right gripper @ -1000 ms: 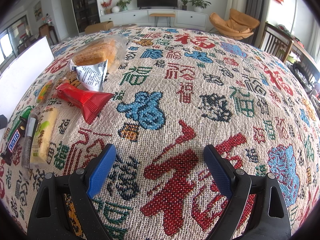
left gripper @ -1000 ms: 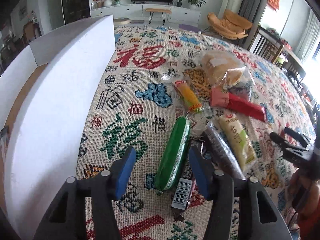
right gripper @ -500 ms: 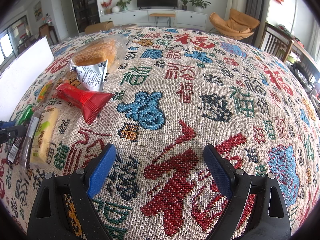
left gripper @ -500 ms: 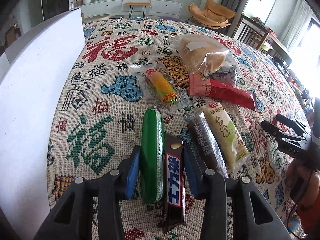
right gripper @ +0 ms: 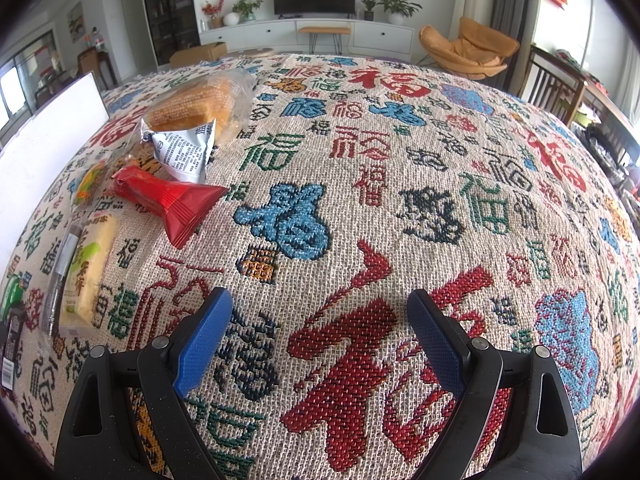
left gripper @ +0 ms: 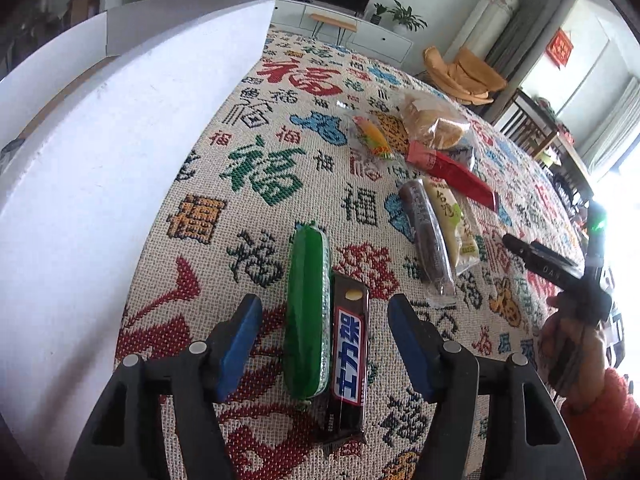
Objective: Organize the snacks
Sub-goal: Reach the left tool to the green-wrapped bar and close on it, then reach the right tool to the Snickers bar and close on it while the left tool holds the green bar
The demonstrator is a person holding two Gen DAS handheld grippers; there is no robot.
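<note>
Snacks lie in a loose group on the worktop (right gripper: pixel 460 168), which is covered by a woven cloth with red, blue and green characters.

Left wrist view: green packet (left gripper: pixel 307 316) and dark chocolate bar (left gripper: pixel 349 364) lie side by side, touching along their long edges, between the blue pads of the left tool (left gripper: pixel 322 340). The jaws have just been opening. Both pads now stand clear of the two wrappers, with cloth showing on each side. Nothing is gripped.

At 1 o'clock from that pair, apart from it: a brown wrapped bar (left gripper: pixel 428 236) and a pale yellow packet (left gripper: pixel 450 222), touching each other. Further out toward 12–1 o'clock: a red packet (left gripper: pixel 452 174), a small orange-and-yellow packet (left gripper: pixel 374 138) and a clear bag of bread (left gripper: pixel 434 126). A white box (left gripper: pixel 120 152) stands along the 9–10 o'clock side.

Right tool (right gripper: pixel 320 340): jaws wide apart, only bare cloth between the pads, holding nothing. In its view the snacks sit at 9–11 o'clock, well apart from it; a white printed sachet (right gripper: pixel 186 152) leans against the bread bag. In the left wrist view the right tool shows at 3 o'clock, carried by a hand (left gripper: pixel 568 352) in an orange-red sleeve (left gripper: pixel 604 420).
</note>
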